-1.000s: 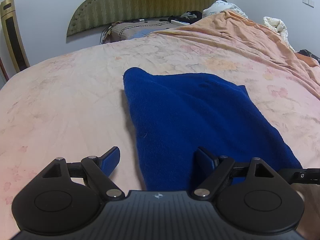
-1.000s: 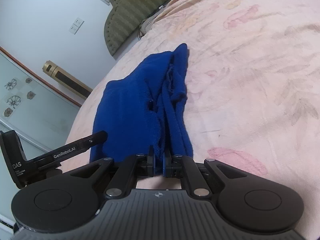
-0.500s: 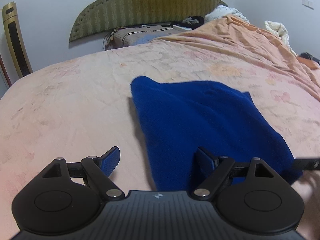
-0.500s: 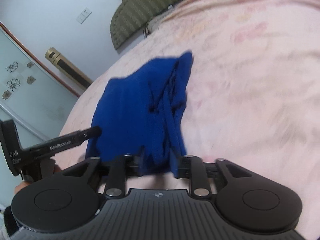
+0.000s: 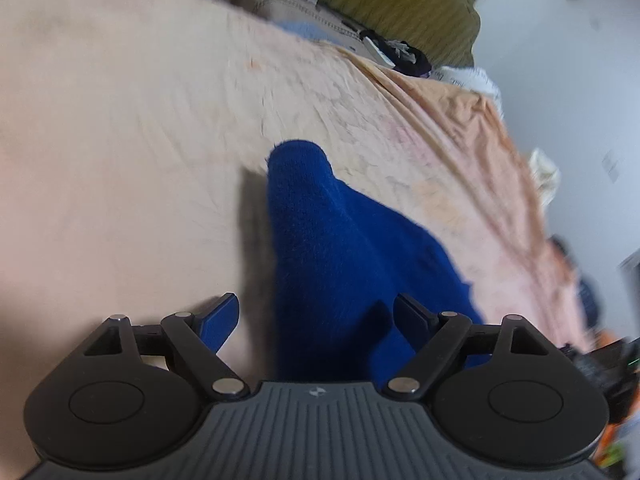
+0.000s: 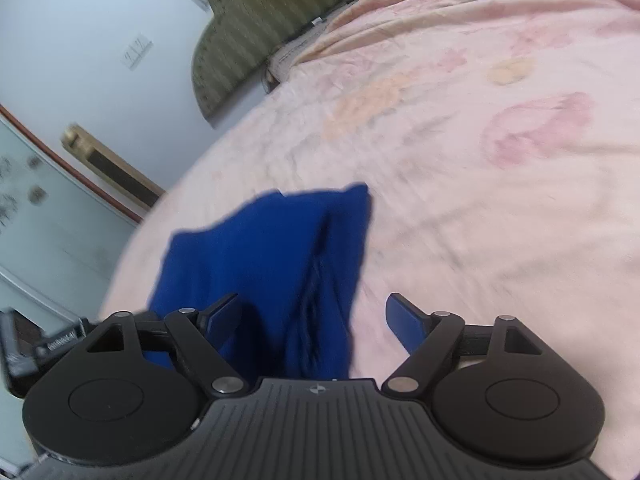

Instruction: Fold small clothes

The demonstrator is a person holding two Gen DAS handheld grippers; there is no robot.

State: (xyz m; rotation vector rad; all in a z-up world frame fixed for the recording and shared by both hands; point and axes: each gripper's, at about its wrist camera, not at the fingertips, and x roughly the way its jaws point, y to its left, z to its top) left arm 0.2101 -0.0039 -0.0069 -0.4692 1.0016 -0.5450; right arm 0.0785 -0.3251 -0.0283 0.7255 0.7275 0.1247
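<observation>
Inspection from both of my wrist cameras, each partly blurred.

Left gripper point(image 5: 316, 316): my 2 fingers stand wide apart. The blue cloth point(image 5: 340, 256) runs up between them from the lower edge of the view. The right-hand fingertip point(image 5: 412, 316) sits over the cloth; whether it touches I cannot tell. The left-hand fingertip lies over bare sheet, clear of the fabric. Nothing is clamped.

Right gripper point(image 6: 316, 320): my jaws have just been opening and now stand wide apart. The blue cloth point(image 6: 272, 264) lies between them, nearer the left-hand fingertip point(image 6: 224, 312); the other fingertip is over bare sheet. The pads do not press on the fabric.

Task item: the blue cloth lies on the bedsheet point(image 5: 120, 152), a pale pink sheet with faded floral print point(image 6: 540, 128). It is folded into layers; in the right wrist view a dark seam of stacked edges runs down its middle. In the left wrist view its far end forms a rounded, narrow tip.

Surroundings: a green padded headboard point(image 6: 260, 32) stands against the white wall point(image 6: 80, 20) at the far end of the bed. An orange-peach cover point(image 5: 472, 120) lies bunched toward the right side of the bed. The left gripper's body shows at the lower left edge of the right wrist view.
</observation>
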